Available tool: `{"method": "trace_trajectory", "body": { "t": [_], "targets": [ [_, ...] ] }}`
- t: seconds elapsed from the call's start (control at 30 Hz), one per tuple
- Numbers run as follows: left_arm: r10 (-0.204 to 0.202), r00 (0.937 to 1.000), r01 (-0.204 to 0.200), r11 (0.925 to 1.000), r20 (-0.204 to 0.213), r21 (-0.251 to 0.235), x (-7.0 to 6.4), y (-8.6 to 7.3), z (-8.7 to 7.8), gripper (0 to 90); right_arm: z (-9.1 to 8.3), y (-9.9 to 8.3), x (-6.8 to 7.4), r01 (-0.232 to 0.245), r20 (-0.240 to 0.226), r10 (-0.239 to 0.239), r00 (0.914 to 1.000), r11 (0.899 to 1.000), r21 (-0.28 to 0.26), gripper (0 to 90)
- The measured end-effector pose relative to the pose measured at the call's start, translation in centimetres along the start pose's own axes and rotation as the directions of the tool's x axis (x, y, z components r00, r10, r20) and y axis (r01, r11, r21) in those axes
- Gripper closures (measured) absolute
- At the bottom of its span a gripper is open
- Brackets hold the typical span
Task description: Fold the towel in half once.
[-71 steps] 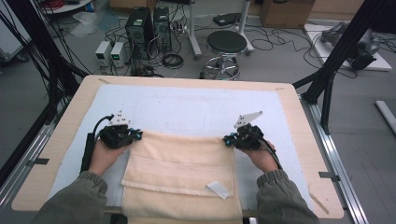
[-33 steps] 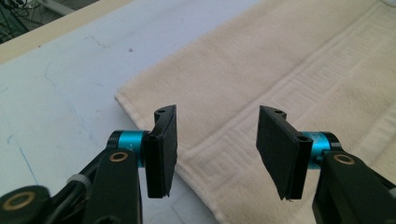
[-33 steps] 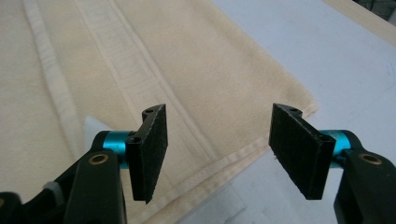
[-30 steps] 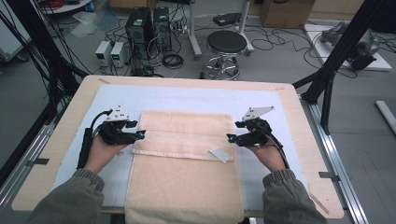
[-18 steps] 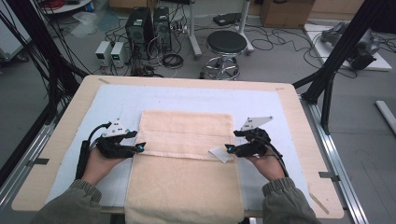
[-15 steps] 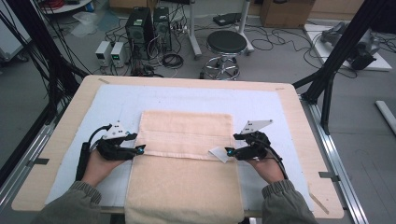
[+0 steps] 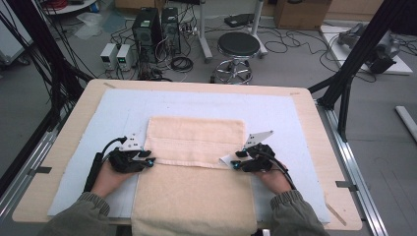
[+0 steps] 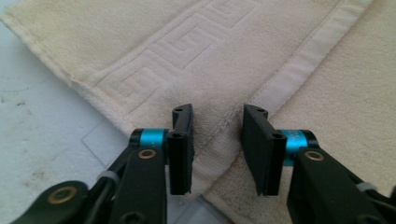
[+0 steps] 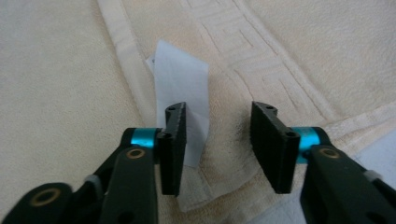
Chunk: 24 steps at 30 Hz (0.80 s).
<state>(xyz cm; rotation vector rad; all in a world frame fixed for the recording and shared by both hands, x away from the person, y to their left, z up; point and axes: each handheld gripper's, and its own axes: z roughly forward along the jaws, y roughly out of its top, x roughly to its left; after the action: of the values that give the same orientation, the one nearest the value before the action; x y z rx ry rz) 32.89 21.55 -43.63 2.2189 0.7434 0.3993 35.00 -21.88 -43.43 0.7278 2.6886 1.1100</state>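
White mat [image 7: 295, 118] on our table, beige towel [image 7: 196, 191] folded over.
Left gripper [image 8: 217, 140] and right gripper [image 9: 218, 140] both gape at the fold's corners, label [image 9: 182, 88] under ours.

Both tools sit low at the side edges of the folded towel [image 7: 196, 162], the left tool [image 7: 147, 160] at its left edge and the right tool [image 7: 237, 161] at its right, each with jaws parted and nothing between them but cloth below. The counter [image 7: 74, 128] lies bare to the left, right and beyond the towel, giving open passage outward. A white tag [image 9: 183, 93] lies just ahead of the right tool.
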Motion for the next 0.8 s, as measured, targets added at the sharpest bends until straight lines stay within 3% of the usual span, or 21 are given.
{"method": "trace_trajectory", "body": {
  "t": [0.1,0.23,0.6,0.8],
  "targets": [
    [0.004,1.0,-0.004,1.0,-0.005,-0.002,0.0,0.0,0.0,74.0,-0.1,0.0,-0.2,0.012,-0.01,-0.012,0.9999,1.0,-0.006,71.6],
    [0.005,0.9999,-0.005,1.0,-0.015,-0.006,-0.1,0.1,0.1,79.8,0.0,0.0,-0.5,0.011,-0.029,-0.012,0.9995,1.0,-0.013,79.2],
    [0.004,0.9995,-0.005,0.9992,-0.03,-0.039,-0.3,0.8,-1.2,84.2,-0.9,0.2,-0.5,0.023,-0.038,-0.024,0.999,0.999,-0.045,83.5],
    [0.017,0.9994,-0.019,0.9967,-0.029,-0.079,-0.7,1.7,-2.7,84.6,-2.7,1.1,0.1,0.051,-0.026,-0.053,0.9983,0.996,-0.077,83.7]
  ]
}}
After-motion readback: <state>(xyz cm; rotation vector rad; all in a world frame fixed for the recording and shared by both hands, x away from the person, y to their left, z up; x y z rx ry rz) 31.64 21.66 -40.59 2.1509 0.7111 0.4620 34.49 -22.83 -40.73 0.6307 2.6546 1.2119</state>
